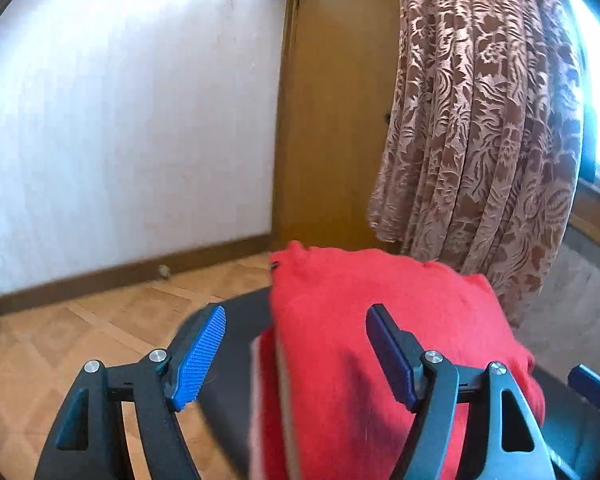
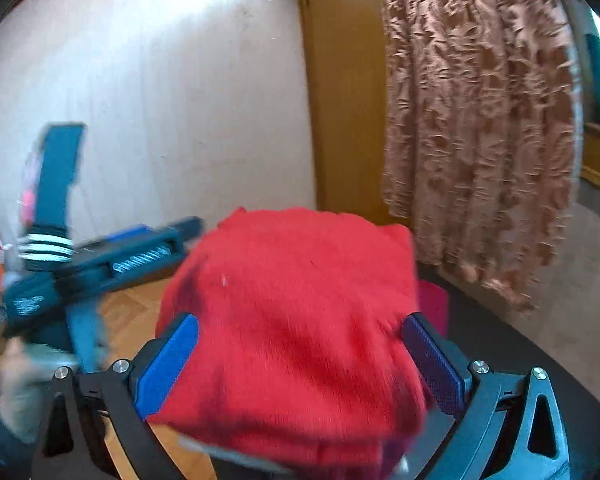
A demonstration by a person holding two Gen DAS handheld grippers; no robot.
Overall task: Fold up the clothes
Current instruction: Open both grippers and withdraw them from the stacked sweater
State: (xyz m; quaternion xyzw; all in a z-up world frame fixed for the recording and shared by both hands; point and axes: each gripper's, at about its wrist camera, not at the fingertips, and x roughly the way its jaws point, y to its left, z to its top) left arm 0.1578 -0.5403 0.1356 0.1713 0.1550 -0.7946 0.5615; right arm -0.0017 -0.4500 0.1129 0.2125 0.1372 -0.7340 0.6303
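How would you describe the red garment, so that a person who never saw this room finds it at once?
Find the patterned brown curtain hanging beside the wooden door. In front of it stands a dark table, and on it lies the red garment, folded into a thick bundle. It is the only bright red knit fabric there; only a bit of pink cloth peeks out beside it.

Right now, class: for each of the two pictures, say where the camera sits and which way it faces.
Left wrist: on the left gripper, facing forward and down at the red garment; its open blue fingers show.
Right wrist: on the right gripper, facing the same garment; the left gripper appears at its left.
Shared: garment, patterned curtain, wooden door, white wall.
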